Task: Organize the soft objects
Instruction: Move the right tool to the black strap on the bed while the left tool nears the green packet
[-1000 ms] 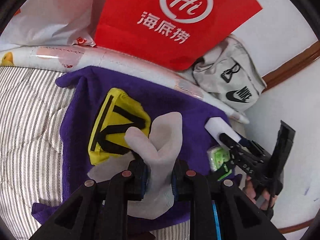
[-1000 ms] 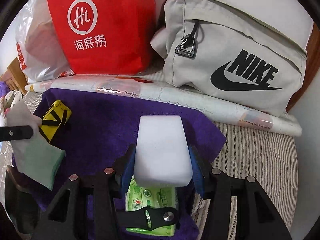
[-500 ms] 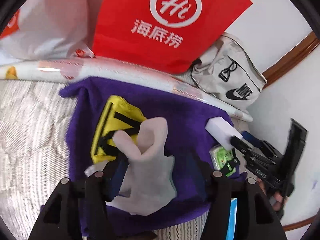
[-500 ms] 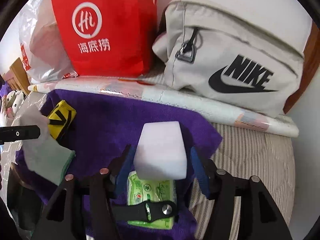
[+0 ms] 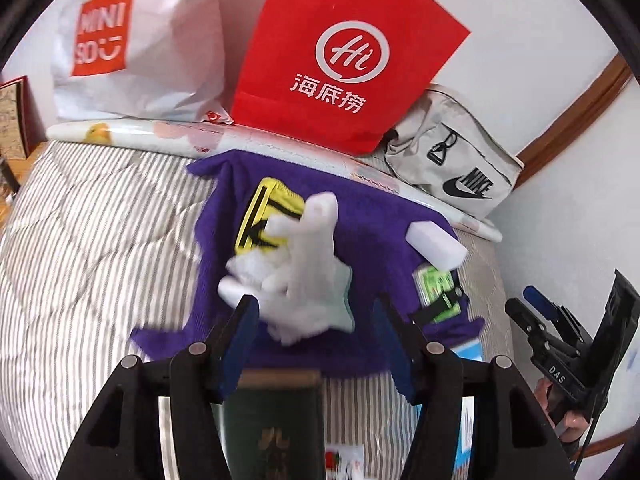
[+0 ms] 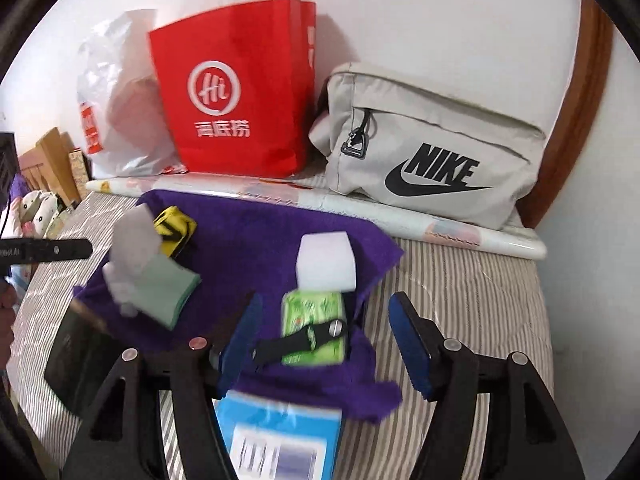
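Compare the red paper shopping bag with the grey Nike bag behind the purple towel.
The red paper shopping bag stands upright and stiff with thin handles; the grey Nike fabric bag slumps low and wide. The red bag carries a white circular logo with Chinese characters; the grey one has black lettering, a swoosh and a zip. Both lean against the white wall.
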Action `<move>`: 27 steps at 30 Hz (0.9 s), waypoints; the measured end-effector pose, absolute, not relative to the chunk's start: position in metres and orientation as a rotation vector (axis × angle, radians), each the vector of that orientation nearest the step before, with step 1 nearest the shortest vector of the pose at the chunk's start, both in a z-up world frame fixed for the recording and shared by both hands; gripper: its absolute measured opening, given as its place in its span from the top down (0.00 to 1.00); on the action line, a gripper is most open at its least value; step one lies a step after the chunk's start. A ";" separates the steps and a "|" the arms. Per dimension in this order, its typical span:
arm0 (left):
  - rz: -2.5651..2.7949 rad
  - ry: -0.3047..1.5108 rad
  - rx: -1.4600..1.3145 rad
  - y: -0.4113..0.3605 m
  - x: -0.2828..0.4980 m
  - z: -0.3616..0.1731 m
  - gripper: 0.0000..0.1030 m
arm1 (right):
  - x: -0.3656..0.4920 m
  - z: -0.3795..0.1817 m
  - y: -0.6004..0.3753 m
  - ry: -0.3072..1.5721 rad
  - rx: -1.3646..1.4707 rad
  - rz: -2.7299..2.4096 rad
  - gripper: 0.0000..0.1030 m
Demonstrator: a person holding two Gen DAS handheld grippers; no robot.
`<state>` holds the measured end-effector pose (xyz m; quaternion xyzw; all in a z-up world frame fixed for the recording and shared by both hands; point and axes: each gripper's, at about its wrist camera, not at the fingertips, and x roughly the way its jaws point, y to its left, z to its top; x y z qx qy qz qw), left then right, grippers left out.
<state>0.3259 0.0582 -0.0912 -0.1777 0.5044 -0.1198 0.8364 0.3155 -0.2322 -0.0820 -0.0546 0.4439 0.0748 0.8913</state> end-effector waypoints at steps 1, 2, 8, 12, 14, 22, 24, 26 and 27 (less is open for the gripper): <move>-0.259 1.063 -0.377 0.059 0.317 -0.088 0.44 | 0.305 -0.079 -0.232 0.920 -0.111 0.156 0.36; -0.266 1.058 -0.376 0.060 0.307 -0.086 0.44 | 0.297 -0.077 -0.232 0.920 -0.106 0.156 0.36; -0.278 1.055 -0.368 0.065 0.261 -0.082 0.44 | 0.233 -0.071 -0.237 0.915 -0.027 0.190 0.36; -0.285 1.054 -0.361 0.067 0.232 -0.082 0.44 | 0.205 -0.070 -0.236 0.914 0.000 0.228 0.36; -0.282 1.058 -0.344 0.067 0.218 -0.083 0.44 | 0.193 -0.068 -0.232 0.900 -0.006 0.237 0.36; -0.265 1.092 -0.366 0.069 0.175 -0.103 0.44 | 0.142 -0.076 -0.227 0.866 0.045 0.348 0.36; -0.269 1.096 -0.379 0.069 0.166 -0.106 0.44 | 0.128 -0.080 -0.225 0.860 0.037 0.368 0.36; -0.266 1.092 -0.375 0.068 0.159 -0.107 0.44 | 0.111 -0.083 -0.222 0.841 0.015 0.389 0.36; -0.266 1.090 -0.376 0.067 0.156 -0.108 0.44 | 0.103 -0.085 -0.222 0.830 0.008 0.403 0.36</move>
